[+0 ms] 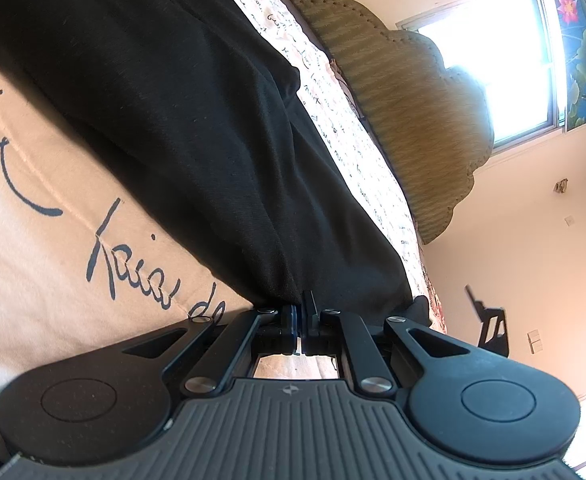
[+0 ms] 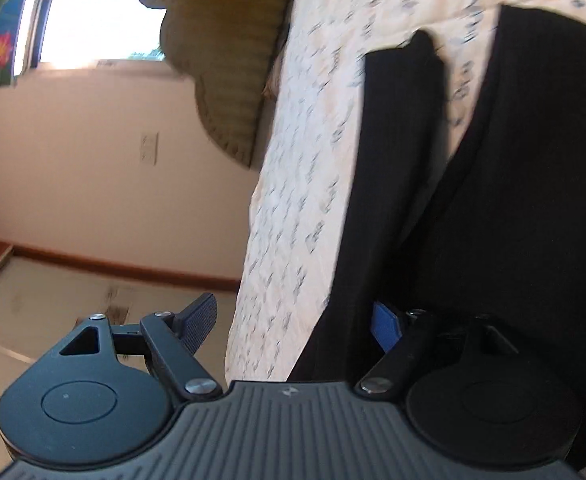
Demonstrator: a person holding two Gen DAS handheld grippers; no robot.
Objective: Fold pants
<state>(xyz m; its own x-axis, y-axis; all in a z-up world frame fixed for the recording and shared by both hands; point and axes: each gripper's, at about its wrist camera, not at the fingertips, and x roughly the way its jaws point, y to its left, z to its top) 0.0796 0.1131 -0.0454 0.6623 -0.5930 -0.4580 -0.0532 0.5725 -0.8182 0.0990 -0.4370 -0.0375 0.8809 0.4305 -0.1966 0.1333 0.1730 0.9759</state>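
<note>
Pinched tight between the jaws of the left gripper (image 1: 300, 320), an edge of the black pants (image 1: 197, 128) spreads ahead over the bedspread (image 1: 33, 264). Wide apart stand the jaws of the right gripper (image 2: 297, 328); the pants' edge seems to lie against the right-hand finger, though blur hides any contact.
</note>
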